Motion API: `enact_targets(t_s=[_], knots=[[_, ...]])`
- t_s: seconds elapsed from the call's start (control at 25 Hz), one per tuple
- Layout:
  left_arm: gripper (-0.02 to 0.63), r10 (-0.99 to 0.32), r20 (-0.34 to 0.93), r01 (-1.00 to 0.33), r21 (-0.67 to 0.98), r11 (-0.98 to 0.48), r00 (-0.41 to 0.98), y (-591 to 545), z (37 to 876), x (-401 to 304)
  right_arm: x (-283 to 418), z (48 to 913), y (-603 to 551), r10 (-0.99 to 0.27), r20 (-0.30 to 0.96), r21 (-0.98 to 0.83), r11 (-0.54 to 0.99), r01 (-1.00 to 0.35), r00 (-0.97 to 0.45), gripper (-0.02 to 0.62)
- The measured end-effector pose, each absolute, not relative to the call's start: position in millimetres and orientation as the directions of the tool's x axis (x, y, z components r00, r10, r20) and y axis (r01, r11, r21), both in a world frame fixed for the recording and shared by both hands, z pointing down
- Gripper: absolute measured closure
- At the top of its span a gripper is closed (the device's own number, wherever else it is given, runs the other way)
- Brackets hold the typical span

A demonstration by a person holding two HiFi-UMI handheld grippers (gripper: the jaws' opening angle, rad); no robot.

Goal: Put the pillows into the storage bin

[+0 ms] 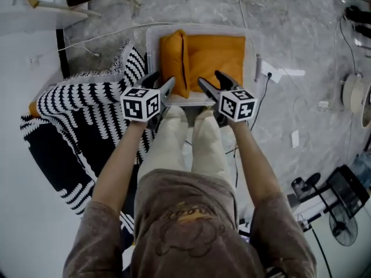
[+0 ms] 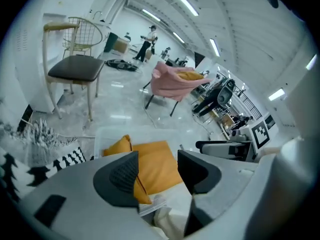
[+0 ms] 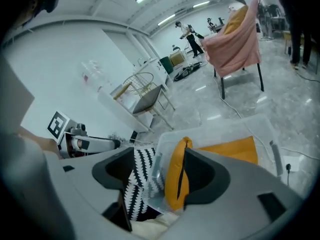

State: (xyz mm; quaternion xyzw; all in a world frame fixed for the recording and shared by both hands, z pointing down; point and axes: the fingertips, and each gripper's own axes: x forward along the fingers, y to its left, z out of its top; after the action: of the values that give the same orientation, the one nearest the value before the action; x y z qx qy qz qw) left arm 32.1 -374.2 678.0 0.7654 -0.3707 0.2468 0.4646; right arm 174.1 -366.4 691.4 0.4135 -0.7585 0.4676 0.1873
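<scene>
**Operator position.** The person is seated. Legs in cream trousers [image 1: 185, 138] extend toward the clear plastic storage bin [image 1: 197, 27], which stands on the grey marble-pattern floor [image 1: 301, 33].

**Left gripper** [image 1: 164, 78]. It is held over the near rim of the bin, pointing forward and down. The jaws stand moderately apart, with nothing between the pads.

**Right gripper** [image 1: 208, 77]. It is held just beside the left gripper, over the same rim and at a similar downward angle. The jaws stand moderately apart and hold nothing. In the right gripper view an orange pillow shows in the gap, but it lies beyond the jaws inside the bin and touches neither pad.

**Bin contents.** Both pillows are inside the bin.
- The flat orange pillow [image 1: 217, 54] lies on the bottom, filling the centre and right.
- The upright orange pillow [image 1: 174, 59] stands on edge along the left wall, touching the flat pillow's left side.

**Beside the bin.**
- Left: a black-and-white zigzag-patterned fabric with a fringed edge [image 1: 98, 103] lies just beside the bin wall.
- Right: a white power strip [image 1: 268, 71] lies on the floor near the bin.

**Far field.**
- A wire-backed chair with a dark seat [image 2: 75, 66] stands near the white wall.
- A chair draped in pink cloth [image 2: 170, 81] stands further off.
- A standing person [image 2: 148, 41] is visible at the far end of the room.
</scene>
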Motion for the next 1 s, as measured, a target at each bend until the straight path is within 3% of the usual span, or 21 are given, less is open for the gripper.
enact_targets(t_s=[0.52,0.92,1.0], knots=[[0.371,-0.401,0.519,-0.652,0.520,-0.553,0.755,-351.9,342.1,109.3,245.0,344.2,-349.0,-0.610,0.464,-0.519,0.401,-0.755,-0.643,0.316],[0.371,-0.403,0.346,-0.523,0.412,-0.746,0.848,-302.0,208.1,145.0,266.0,226.7,-281.0,-0.637,0.368,-0.363,0.572,-0.736,-0.677,0.330],[0.371,-0.434,0.303,-0.527,0.399,-0.750,0.848,-306.5,193.7,143.7,263.5,215.4,-278.0,-0.659,0.350,-0.321,0.583,-0.746,-0.666,0.360]])
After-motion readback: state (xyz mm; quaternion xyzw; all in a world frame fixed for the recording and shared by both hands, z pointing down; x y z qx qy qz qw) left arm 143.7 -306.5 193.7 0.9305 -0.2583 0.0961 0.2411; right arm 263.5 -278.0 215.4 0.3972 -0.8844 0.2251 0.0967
